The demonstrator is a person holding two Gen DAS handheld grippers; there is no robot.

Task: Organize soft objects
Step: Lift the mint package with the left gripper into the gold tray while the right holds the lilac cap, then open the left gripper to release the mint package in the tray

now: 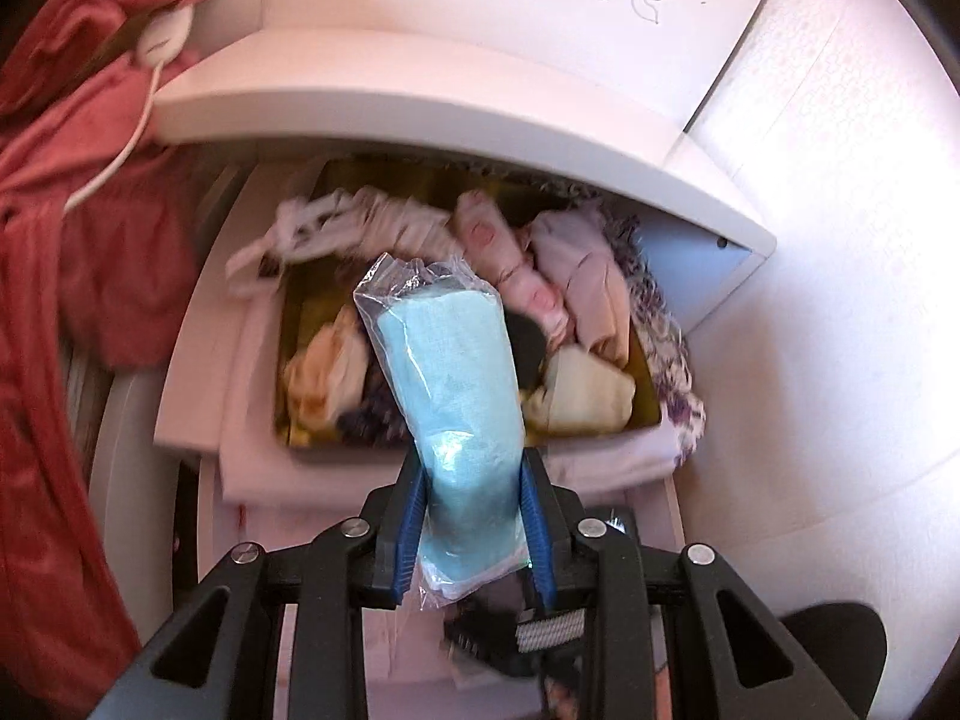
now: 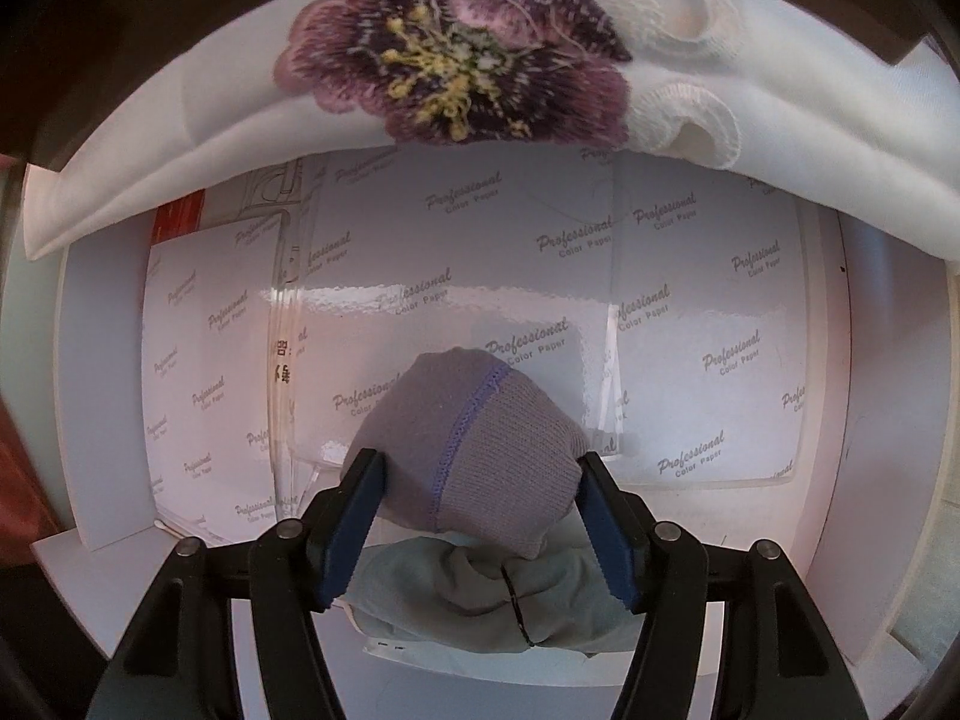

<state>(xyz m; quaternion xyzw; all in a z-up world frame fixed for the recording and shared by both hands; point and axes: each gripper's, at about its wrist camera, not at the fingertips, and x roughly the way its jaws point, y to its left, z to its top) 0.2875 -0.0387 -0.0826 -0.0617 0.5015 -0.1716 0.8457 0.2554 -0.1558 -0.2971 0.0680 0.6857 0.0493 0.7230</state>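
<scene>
White shelving fills both views, one shelf crowded, one nearly bare. Left gripper (image 1: 471, 510) is clenched on a light-blue folded cloth sealed in a clear plastic sleeve (image 1: 447, 372), held in the air above an olive-yellow open box (image 1: 647, 373) packed with rolled pink, cream and patterned fabrics (image 1: 540, 276). That box sits under a curved white shelf board (image 1: 420, 96); red garment (image 1: 54, 276) hangs at left. Right gripper (image 2: 480, 510) is grasping a bunched grey-lilac knit sock with a purple seam (image 2: 480, 450), low over a pale grey-green rolled cloth (image 2: 480, 600), inside a white compartment lined with printed "Professional Color Paper" sheets (image 2: 690, 300); a white cloth with purple embroidered flower (image 2: 456, 54) drapes overhead. Risks, my read: slick sleeve could slide out of the blue pads, since much of the packet overhangs forward; the box looks full, so pushing the packet in may spill rolls. Sock could snag or drag the cloth below on release.
</scene>
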